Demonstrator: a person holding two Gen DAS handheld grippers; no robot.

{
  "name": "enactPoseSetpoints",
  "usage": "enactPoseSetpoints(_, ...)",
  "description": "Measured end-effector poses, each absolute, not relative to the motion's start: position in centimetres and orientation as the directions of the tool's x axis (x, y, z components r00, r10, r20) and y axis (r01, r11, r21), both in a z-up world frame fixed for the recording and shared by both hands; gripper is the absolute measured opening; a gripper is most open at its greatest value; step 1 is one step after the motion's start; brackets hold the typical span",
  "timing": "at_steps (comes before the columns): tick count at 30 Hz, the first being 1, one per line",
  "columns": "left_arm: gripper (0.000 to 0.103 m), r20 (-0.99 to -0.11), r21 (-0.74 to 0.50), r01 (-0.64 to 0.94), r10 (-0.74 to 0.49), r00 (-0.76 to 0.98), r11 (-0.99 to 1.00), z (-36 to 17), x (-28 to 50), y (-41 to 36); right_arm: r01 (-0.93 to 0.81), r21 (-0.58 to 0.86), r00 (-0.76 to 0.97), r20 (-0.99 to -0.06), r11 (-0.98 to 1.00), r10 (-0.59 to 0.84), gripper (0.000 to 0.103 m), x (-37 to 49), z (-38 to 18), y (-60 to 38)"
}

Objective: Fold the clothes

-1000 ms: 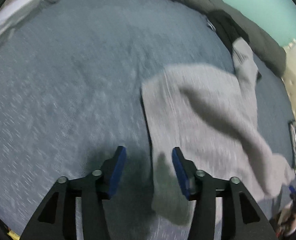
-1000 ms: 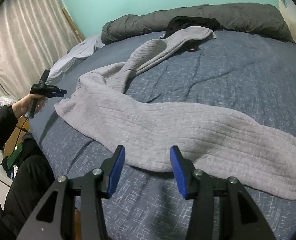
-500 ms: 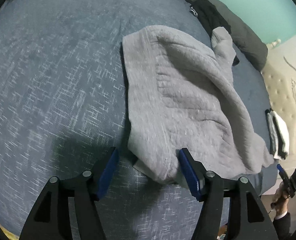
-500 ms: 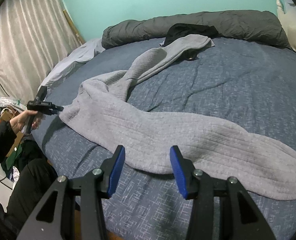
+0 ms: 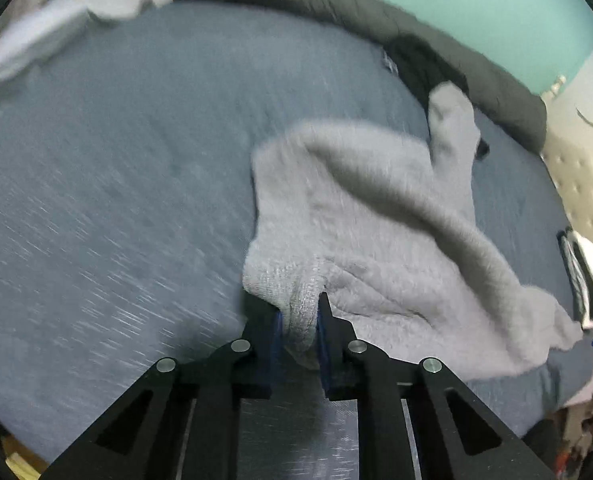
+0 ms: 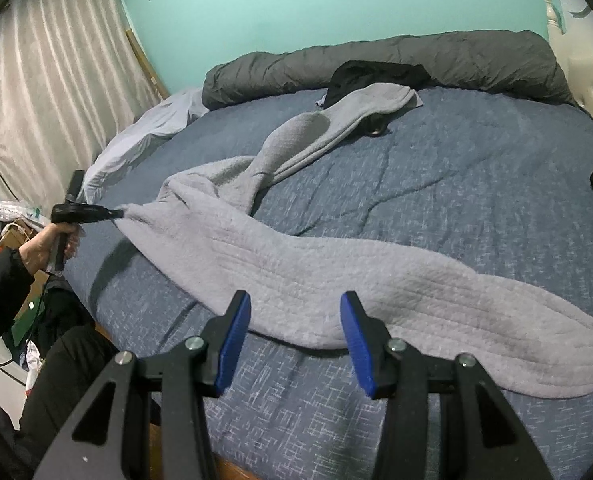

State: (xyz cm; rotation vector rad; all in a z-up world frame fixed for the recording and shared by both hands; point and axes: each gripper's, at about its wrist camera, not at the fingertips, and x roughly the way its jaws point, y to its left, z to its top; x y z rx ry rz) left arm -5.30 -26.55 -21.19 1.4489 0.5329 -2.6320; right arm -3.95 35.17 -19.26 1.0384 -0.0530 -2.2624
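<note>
One corner of the grey knit garment [image 5: 376, 216], sprawled along the bed's [image 6: 456, 176] near edge, is being closed on by the left gripper [image 5: 301, 328], presumably for spreading before folding, while the right gripper [image 6: 294, 340] is being held released and empty over its hem.

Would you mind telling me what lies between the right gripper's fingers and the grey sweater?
Only bare blue bedspread, as the right wrist view shows. The right gripper hovers open just short of the grey sweater, whose near hem lies beyond its fingertips.
</note>
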Motion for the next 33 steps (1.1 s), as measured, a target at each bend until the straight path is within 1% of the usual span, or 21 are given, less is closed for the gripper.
enactPoseSetpoints(3,0.014,-0.816,-0.252,0.290,0.042,-0.577,-0.923,-19.0,-4.1,-29.2,0.534,0.290,-0.493,-0.657,-0.795,-0.571,0.047,-3.9,-18.6,35.6)
enactPoseSetpoints(5,0.014,-0.820,-0.242,0.324,0.014,-0.572,-0.915,-18.8,-3.4,-30.6,0.532,0.293,-0.496,-0.652,-0.794,-0.573,0.047,-3.8,-18.4,35.7)
enactPoseSetpoints(7,0.014,-0.852,-0.228,0.354,0.010,-0.523,-0.907,-20.5,-3.8,-30.5,0.525,0.301,-0.494,-0.653,-0.796,-0.574,0.047,-3.9,-18.5,35.8)
enactPoseSetpoints(10,0.016,-0.888,-0.259,0.402,0.054,-0.456,-0.878,-24.4,-4.1,-30.0,0.504,0.318,-0.490,-0.660,-0.803,-0.569,0.047,-4.2,-18.8,36.1)
enactPoseSetpoints(13,0.020,-0.903,-0.267,0.453,0.057,-0.425,-0.850,-26.5,-3.5,-30.2,0.484,0.321,-0.491,-0.671,-0.814,-0.556,0.047,-4.4,-18.9,36.5)
enactPoseSetpoints(14,0.022,-0.905,-0.274,0.468,0.060,-0.421,-0.840,-27.0,-3.3,-30.3,0.478,0.320,-0.492,-0.675,-0.818,-0.551,0.047,-4.5,-19.0,36.7)
enactPoseSetpoints(15,0.026,-0.904,-0.277,0.478,0.058,-0.424,-0.834,-27.1,-3.0,-30.4,0.469,0.322,-0.493,-0.677,-0.822,-0.546,0.048,-4.6,-19.0,37.0)
enactPoseSetpoints(16,0.028,-0.900,-0.276,0.480,0.048,-0.434,-0.832,-26.7,-2.8,-30.5,0.460,0.324,-0.495,-0.679,-0.826,-0.542,0.047,-4.7,-19.1,37.3)
enactPoseSetpoints(18,0.036,-0.890,-0.273,0.486,0.025,-0.456,-0.830,-25.7,-2.3,-30.5,0.443,0.329,-0.498,-0.683,-0.834,-0.534,0.047,-5.0,-19.2,37.9)
enactPoseSetpoints(21,0.036,-0.864,-0.256,0.508,-0.041,-0.502,-0.823,-23.2,-1.5,-30.7,0.407,0.347,-0.503,-0.687,-0.845,-0.524,0.047,-5.4,-19.6,38.9)
enactPoseSetpoints(24,0.036,-0.837,-0.258,0.516,-0.077,-0.542,-0.817,-21.3,-0.5,-31.1,0.361,0.376,-0.505,-0.690,-0.853,-0.518,0.047,-6.0,-20.3,39.6)
enactPoseSetpoints(28,0.036,-0.810,-0.241,0.462,-0.085,-0.580,-0.853,-19.2,-1.4,-29.2,0.321,0.393,-0.501,-0.702,-0.862,-0.506,0.048,-6.8,-21.2,39.9)
enactPoseSetpoints(33,0.036,-0.759,-0.262,0.387,-0.059,-0.648,-0.884,-17.7,-4.1,-25.4,0.271,0.409,-0.485,-0.724,-0.871,-0.491,0.048,-8.8,-22.2,40.0)
